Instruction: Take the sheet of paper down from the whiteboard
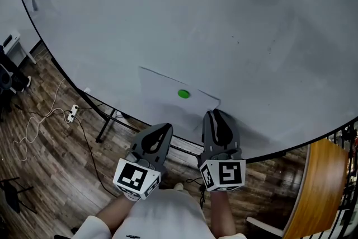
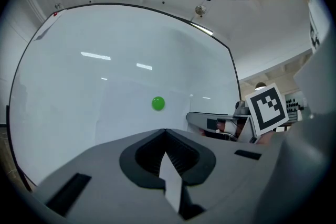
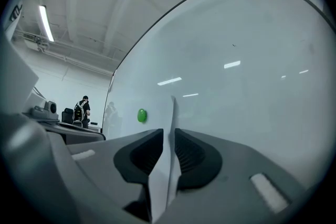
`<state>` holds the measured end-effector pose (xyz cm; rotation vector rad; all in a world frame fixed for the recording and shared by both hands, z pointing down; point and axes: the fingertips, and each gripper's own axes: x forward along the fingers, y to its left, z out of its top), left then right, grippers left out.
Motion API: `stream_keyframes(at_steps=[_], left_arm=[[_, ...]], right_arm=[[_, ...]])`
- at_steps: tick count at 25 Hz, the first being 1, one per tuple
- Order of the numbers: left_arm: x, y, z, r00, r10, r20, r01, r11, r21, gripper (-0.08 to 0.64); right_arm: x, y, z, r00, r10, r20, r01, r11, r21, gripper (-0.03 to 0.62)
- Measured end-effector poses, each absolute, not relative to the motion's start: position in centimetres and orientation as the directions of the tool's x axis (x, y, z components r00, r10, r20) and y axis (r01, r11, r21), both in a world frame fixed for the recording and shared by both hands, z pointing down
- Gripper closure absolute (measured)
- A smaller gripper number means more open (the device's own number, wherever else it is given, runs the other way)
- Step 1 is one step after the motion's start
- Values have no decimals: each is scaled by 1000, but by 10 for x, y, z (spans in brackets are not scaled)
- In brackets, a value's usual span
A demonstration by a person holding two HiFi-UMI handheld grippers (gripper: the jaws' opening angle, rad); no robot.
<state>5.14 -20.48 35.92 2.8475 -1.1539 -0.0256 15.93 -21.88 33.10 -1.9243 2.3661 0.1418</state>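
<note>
Black square marker (image 1: 134, 175) on left tool (image 1: 161, 129)

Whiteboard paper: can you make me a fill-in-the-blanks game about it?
1. The magnet pinning the sheet of paper to the whiteboard is coloured ____.
2. The left gripper has its fingers shut on a bit of ____.
3. The right gripper pinches the sheet too, so ____ grippers hold it.
Missing words: green; paper; two.

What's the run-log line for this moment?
left gripper: shut on sheet of paper; right gripper: shut on it; green magnet: pins it to whiteboard
</note>
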Motion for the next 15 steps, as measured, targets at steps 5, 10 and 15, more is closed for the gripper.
stream_keyframes(at_steps=[5, 10, 15], left_arm=[[51, -211, 358, 716, -698, 6, -696, -714, 69, 554], [48, -214, 356, 711, -703, 2, -702, -710, 64, 554], [45, -216, 352, 711, -703, -9, -702, -710, 56, 554]], right_arm=[[151, -223, 329, -226, -966, -129, -974, 225, 20, 525], [149, -226, 328, -221, -966, -134, -975, 220, 18, 525], [154, -227, 328, -192, -973, -130, -981, 191, 19, 572]])
